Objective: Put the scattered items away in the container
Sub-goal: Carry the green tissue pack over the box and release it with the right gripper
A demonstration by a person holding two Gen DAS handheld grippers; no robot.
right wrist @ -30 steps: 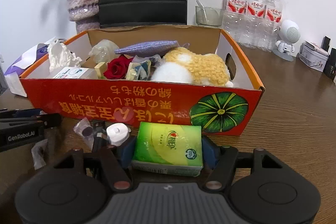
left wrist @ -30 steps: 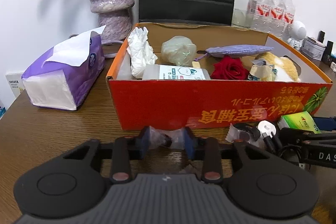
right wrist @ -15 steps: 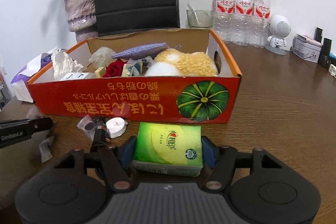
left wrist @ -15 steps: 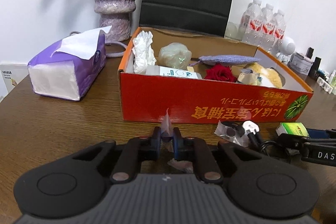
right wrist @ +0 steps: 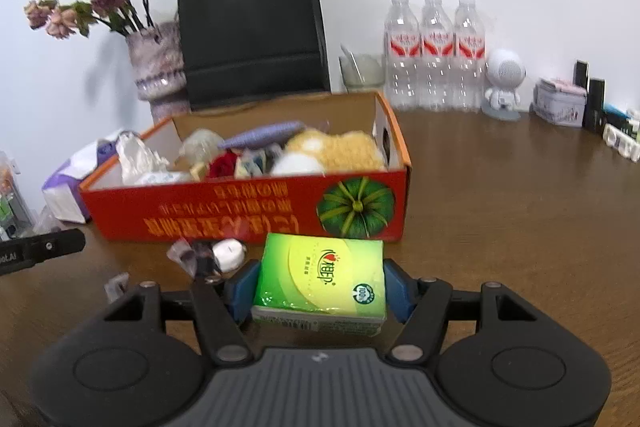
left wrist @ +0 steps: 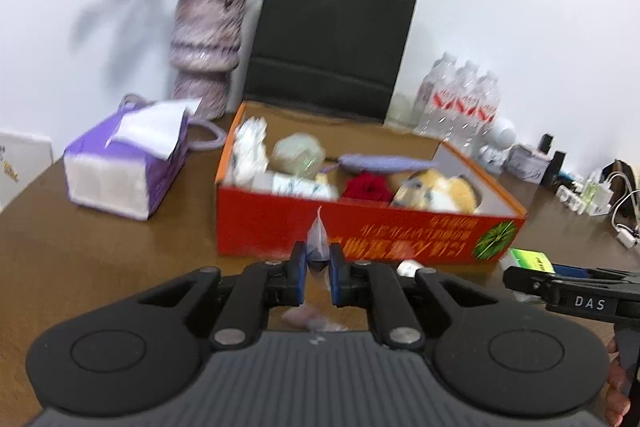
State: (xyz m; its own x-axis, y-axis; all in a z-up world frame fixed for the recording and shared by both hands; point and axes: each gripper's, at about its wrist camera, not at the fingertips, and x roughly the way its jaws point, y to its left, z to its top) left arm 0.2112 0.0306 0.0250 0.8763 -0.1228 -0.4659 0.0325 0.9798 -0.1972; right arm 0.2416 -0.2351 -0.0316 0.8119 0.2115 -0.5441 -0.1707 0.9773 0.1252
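Observation:
An orange cardboard box stands on the brown table with a plush toy, a red rose and several other items inside. My left gripper is shut on a small clear plastic packet, held above the table in front of the box. My right gripper is shut on a green tissue pack, lifted just before the box's front wall. A white plug and a small clear bag lie on the table by the box front.
A purple tissue box sits left of the container. Behind it stand a vase with dried flowers, a black paper bag and three water bottles. A small white robot figure and a tin are at the back right.
My left gripper closed on the clear packet and lifted it off the table. My right gripper rose and drew back with the green tissue pack. Both views now look from higher up.

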